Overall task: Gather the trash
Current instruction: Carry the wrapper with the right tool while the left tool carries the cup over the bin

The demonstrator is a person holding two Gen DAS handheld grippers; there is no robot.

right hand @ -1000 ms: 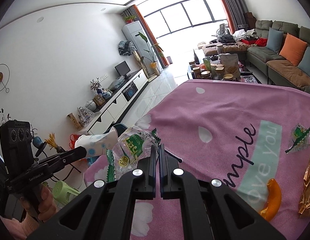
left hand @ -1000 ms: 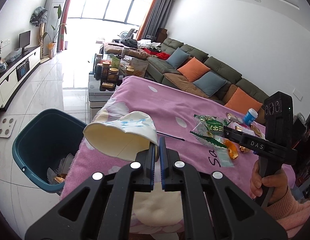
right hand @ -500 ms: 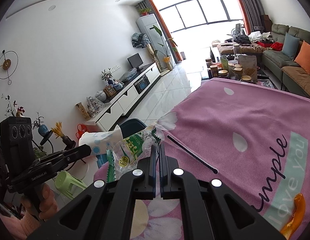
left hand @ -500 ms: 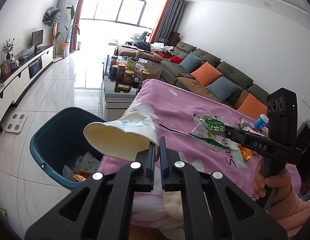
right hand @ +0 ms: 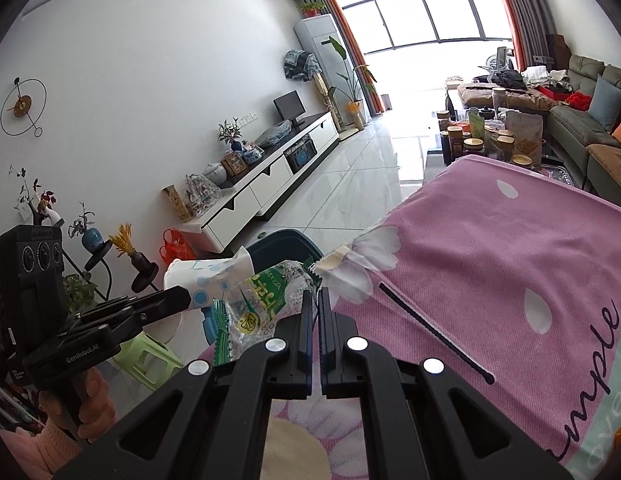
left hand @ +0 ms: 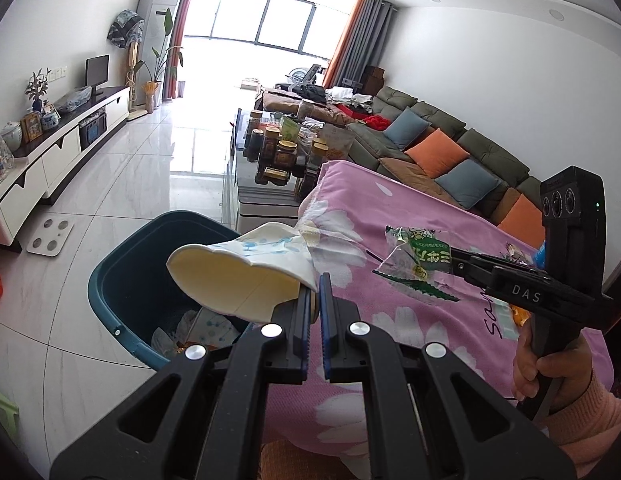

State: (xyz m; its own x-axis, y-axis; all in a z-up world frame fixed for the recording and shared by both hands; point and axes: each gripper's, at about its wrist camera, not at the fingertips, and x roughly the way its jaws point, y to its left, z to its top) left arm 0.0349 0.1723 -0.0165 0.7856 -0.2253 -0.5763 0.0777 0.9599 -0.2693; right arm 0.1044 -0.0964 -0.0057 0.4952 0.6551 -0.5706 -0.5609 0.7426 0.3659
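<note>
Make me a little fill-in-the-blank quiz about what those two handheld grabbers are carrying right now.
1. The left gripper is shut on a crushed paper ____.
2. The right gripper holds a clear snack wrapper printed in ____.
3. The dark teal bin stands on the ____ beside the table.
4. The cloth covering the table is ____.

Missing words: cup; green; floor; pink

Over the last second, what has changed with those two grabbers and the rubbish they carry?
Both have swung from above the pink cloth toward the bin. The left hand-held gripper now holds its paper cup over the bin's opening, and more of the bin shows. The right hand-held gripper trails with its green wrapper near the cloth's edge. Nothing was let go: both stay shut on their loads.
</note>
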